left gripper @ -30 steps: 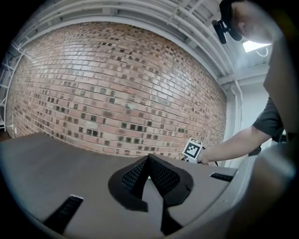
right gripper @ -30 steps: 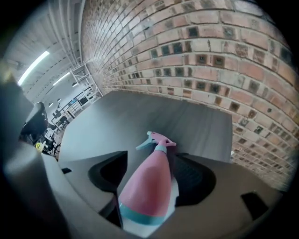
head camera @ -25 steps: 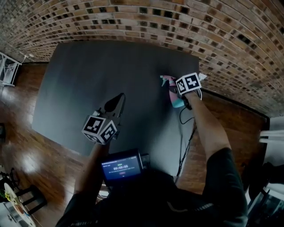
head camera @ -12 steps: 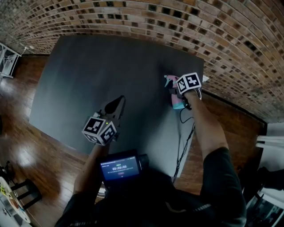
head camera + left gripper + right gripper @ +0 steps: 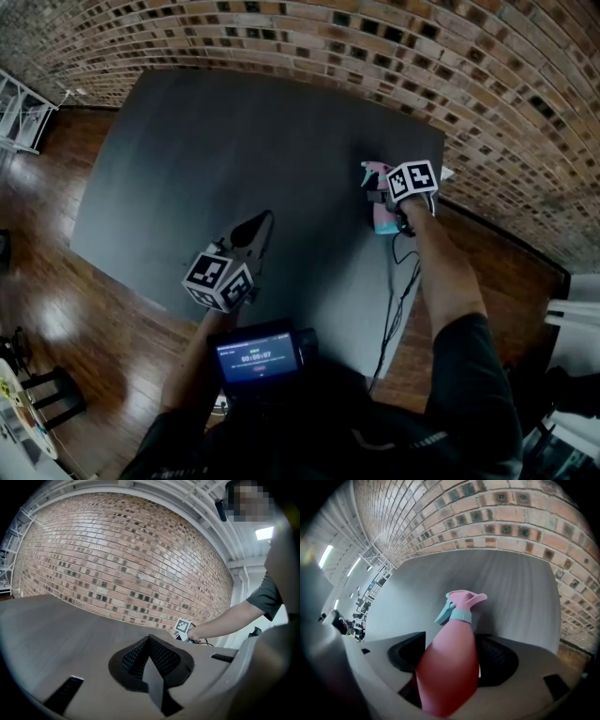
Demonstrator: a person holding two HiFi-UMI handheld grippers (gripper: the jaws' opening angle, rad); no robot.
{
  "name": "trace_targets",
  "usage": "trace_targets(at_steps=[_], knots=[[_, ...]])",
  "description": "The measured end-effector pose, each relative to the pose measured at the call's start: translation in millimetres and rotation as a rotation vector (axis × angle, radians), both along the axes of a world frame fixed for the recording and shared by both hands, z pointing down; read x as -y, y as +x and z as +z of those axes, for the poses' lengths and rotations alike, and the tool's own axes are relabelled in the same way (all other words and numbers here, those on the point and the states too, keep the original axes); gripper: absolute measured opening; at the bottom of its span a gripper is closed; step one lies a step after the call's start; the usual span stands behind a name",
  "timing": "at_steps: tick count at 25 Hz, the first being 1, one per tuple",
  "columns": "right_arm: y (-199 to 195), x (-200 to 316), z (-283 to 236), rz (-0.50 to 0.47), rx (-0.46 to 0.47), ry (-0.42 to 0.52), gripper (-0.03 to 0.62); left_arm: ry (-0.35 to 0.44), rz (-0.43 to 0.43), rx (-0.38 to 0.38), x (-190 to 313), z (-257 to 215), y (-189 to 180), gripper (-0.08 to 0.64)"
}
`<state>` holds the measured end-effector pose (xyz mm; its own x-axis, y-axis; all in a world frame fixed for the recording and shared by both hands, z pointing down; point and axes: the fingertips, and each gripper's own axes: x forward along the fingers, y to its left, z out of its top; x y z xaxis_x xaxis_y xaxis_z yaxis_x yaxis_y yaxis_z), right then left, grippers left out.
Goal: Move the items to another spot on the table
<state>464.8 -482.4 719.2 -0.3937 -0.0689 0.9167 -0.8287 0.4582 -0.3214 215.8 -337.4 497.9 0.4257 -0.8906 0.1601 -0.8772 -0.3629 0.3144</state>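
A pink spray bottle (image 5: 377, 190) with a teal collar and trigger lies at the right side of the dark table (image 5: 234, 141), nozzle away from me. My right gripper (image 5: 386, 208) points steeply down over it. In the right gripper view the bottle (image 5: 450, 667) fills the space between the jaws, which have just been opening; a thin gap shows at the right pad. My left gripper (image 5: 251, 228) hovers over the table's near part, shut with nothing in it, its pads meeting at the tip (image 5: 150, 641).
The table's right edge runs close beside the bottle, with a black cable (image 5: 398, 300) hanging along it. A brick wall (image 5: 487, 84) stands behind the table. Wooden floor lies on the left. A small screen device (image 5: 258, 354) sits at my chest.
The right gripper has sunk a little with the bottle between its jaws. The left gripper has dropped slightly. The bottle stays near the table's right edge.
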Motion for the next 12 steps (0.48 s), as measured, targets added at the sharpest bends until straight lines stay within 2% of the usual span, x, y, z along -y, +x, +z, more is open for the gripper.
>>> trace_targets(at_steps=[6, 12], knots=[[-3, -5, -3, 0.004, 0.049, 0.033, 0.342, 0.016, -0.050, 0.013, -14, -11, -23, -0.005], [-30, -11, -39, -0.028, 0.208, 0.120, 0.342, 0.054, -0.110, 0.030, -35, -31, -37, -0.005]])
